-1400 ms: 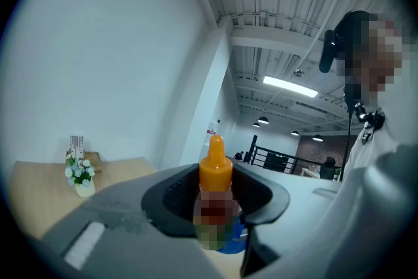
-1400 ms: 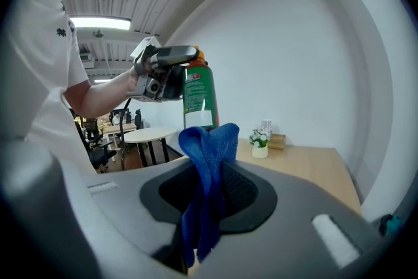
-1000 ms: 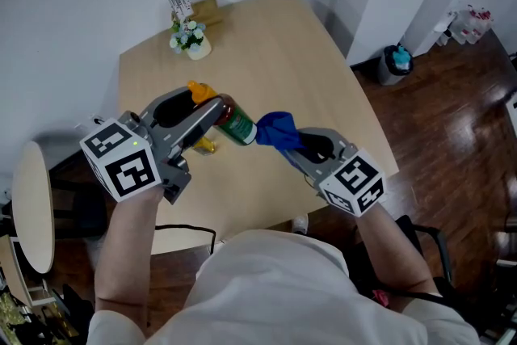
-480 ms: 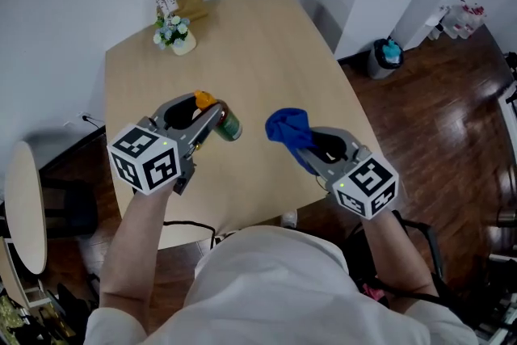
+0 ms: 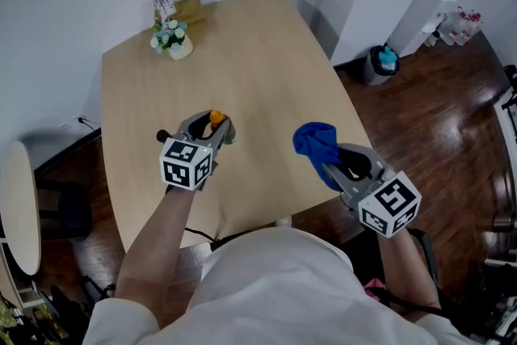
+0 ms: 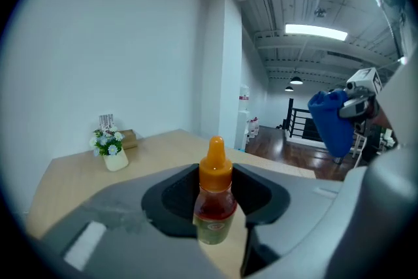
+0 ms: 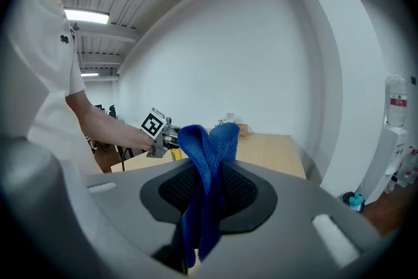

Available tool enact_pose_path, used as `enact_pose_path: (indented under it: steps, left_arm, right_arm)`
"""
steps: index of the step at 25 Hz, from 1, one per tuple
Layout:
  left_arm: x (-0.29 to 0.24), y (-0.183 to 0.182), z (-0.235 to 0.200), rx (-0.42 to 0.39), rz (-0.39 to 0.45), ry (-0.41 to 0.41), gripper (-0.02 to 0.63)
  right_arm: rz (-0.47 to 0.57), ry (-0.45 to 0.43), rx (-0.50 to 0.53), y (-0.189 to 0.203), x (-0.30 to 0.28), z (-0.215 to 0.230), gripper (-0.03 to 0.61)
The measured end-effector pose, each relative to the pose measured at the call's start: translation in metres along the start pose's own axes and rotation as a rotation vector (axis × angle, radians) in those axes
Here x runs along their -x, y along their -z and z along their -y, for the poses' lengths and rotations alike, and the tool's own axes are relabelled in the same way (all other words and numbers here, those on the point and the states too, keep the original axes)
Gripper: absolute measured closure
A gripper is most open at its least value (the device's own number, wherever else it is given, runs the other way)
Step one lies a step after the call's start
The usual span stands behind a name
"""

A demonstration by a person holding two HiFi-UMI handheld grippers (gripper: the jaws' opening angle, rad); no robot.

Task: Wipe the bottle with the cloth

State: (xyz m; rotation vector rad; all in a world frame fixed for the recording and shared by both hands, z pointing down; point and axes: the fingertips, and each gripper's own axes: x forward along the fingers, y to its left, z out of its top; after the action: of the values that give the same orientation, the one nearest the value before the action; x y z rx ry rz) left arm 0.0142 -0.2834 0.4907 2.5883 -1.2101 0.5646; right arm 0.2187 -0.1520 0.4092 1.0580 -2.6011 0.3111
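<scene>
A small bottle (image 5: pixel 216 117) with an orange cap and reddish contents stands upright between the jaws of my left gripper (image 5: pixel 212 128), which is shut on its body (image 6: pixel 214 211). It is low over the light wooden table (image 5: pixel 266 52); I cannot tell whether its base touches. My right gripper (image 5: pixel 329 160) is shut on a blue cloth (image 5: pixel 316 141) that sticks up bunched from its jaws (image 7: pixel 206 163). It hangs at the table's right edge, well apart from the bottle. In the left gripper view the cloth (image 6: pixel 332 122) shows at the right.
A small pot of flowers (image 5: pixel 172 40) and a brown box (image 5: pixel 187 9) sit at the table's far corner by the wall. Beside the table are a round side table (image 5: pixel 18 210), a bin (image 5: pixel 377 64), a white cabinet (image 5: pixel 432 8) and dark wooden floor.
The cloth touched the tilted bottle a second ago. My left gripper has since sunk toward the table and turned the bottle upright. My right gripper has carried the cloth away to the right.
</scene>
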Motion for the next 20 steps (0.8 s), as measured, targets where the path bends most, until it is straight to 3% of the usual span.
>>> enact_pose_path:
  steps: [11,20]
  left_arm:
    - [-0.032,0.059,-0.039,0.046,-0.037,-0.113,0.457]
    - [-0.030,0.080,-0.041,0.081,-0.016,-0.130,0.456]
  right_arm:
    - [-0.053,0.026,-0.059,0.013,0.015,0.003,0.485]
    - [-0.071,0.023,-0.015,0.008,0.014,-0.009,0.485]
